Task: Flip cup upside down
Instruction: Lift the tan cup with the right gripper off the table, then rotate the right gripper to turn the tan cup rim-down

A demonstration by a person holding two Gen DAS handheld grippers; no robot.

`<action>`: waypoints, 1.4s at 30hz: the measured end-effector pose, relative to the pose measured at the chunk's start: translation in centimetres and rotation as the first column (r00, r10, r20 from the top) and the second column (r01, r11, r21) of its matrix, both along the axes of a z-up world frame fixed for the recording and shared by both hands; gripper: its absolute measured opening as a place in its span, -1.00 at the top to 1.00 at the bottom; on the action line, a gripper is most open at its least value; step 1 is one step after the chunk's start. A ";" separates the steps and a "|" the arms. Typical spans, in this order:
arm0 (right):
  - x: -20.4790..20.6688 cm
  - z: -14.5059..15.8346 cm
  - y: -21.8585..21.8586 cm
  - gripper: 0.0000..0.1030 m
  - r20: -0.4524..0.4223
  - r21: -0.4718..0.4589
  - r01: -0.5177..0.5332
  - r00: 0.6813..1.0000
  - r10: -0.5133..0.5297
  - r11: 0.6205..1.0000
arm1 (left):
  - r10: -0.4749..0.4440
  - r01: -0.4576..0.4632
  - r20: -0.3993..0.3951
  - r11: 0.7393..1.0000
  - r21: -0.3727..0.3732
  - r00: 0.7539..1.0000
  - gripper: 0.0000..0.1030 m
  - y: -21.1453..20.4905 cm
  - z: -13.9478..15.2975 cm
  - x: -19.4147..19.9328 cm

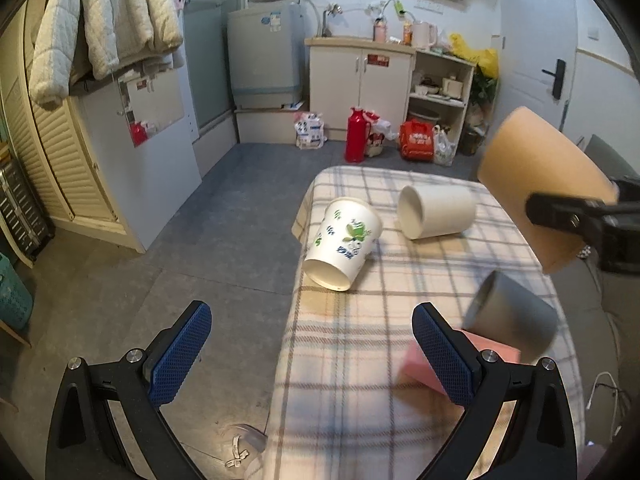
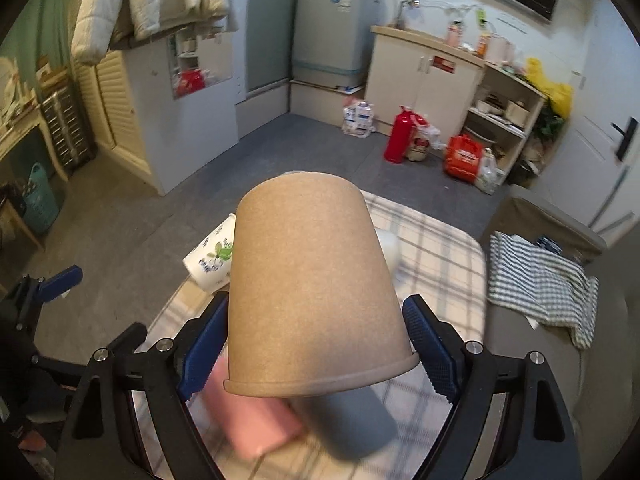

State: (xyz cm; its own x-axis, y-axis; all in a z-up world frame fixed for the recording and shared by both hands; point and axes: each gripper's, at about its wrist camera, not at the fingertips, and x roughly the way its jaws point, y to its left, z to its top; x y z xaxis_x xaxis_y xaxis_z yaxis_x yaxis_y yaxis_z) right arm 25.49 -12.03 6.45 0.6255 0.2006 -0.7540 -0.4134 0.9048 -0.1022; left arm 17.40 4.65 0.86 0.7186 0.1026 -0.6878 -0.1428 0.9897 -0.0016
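R gripper is clamped on the brown paper cup, blue pads pressing both sides just above the rim; the cup is held in the air over the plaid-covered table, base pointing away from the cam & up, rim toward the cam & down, so roughly inverted w/ a tilt. In the L wrist view the same cup shows at upper right, slanted, w/ a black finger across its wall. L gripper is spread wide w/ nothing between its pads, hovering at the table's near-left edge, partly over the floor. On the cloth: a printed white cup on its side, a plain white cup on its side, a grey cup tilted & blurred, a pink block touching it. Can't tell whether the grey cup rests on the pink block or only beside it.
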 end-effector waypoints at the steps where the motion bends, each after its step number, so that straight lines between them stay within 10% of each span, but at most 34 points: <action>1: -1.2 0.3 -0.3 -0.67 -0.004 0.001 0.018 1.000 -0.018 1.000 | -0.007 0.007 0.005 1.000 0.002 1.000 -1.00 -0.2 0.5 -0.7; 16: -15.3 -5.6 -3.8 -0.67 -0.147 0.029 0.221 0.966 -0.214 0.975 | -0.036 0.036 -0.010 0.999 0.020 0.999 -1.00 -1.3 -0.7 -10.2; 29: -15.6 -12.3 -2.2 -0.67 -0.280 -0.010 0.279 0.921 -0.271 0.960 | -0.040 0.041 -0.088 0.999 0.009 0.995 -1.00 -1.0 -4.8 -11.0; 42: -15.8 -11.8 -3.1 -0.84 -0.243 0.035 0.256 0.940 -0.241 0.966 | -0.022 0.022 -0.124 1.000 0.006 0.992 -1.00 -0.9 -4.9 -10.4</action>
